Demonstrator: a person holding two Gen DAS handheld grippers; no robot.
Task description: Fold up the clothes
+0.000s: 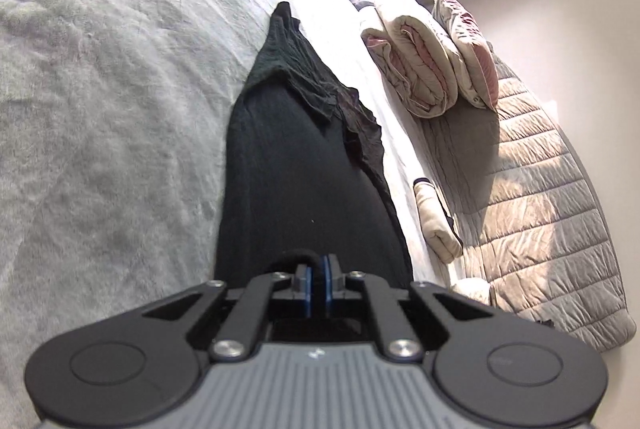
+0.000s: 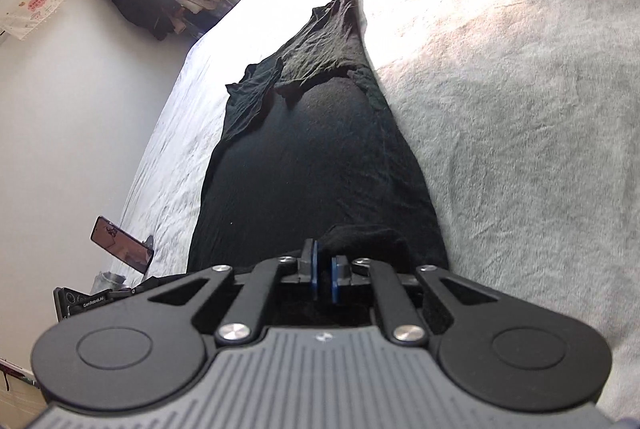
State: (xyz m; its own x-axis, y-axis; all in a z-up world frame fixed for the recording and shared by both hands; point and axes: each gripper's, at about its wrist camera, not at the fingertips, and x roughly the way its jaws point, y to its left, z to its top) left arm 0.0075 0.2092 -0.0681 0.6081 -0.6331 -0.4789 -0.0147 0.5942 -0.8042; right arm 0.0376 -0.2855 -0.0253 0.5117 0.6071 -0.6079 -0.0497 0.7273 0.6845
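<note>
Garment [image 1: 304, 165] pinched in both jaws

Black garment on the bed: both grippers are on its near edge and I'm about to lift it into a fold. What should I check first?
1. Left gripper shut on the black garment: ok, cloth bunched between the pads.
2. Right gripper shut on the same edge: ok, a fold of cloth sits at the pads.
3. Garment lying flat: not ok, the far end is rumpled and folded over.
4. Landing area on the grey blanket: ok, bare beside the garment.
5. Phone on the bed's edge clear of the cloth: ok, apart from it.
6. Grip depth on both sides: cannot tell.
</note>
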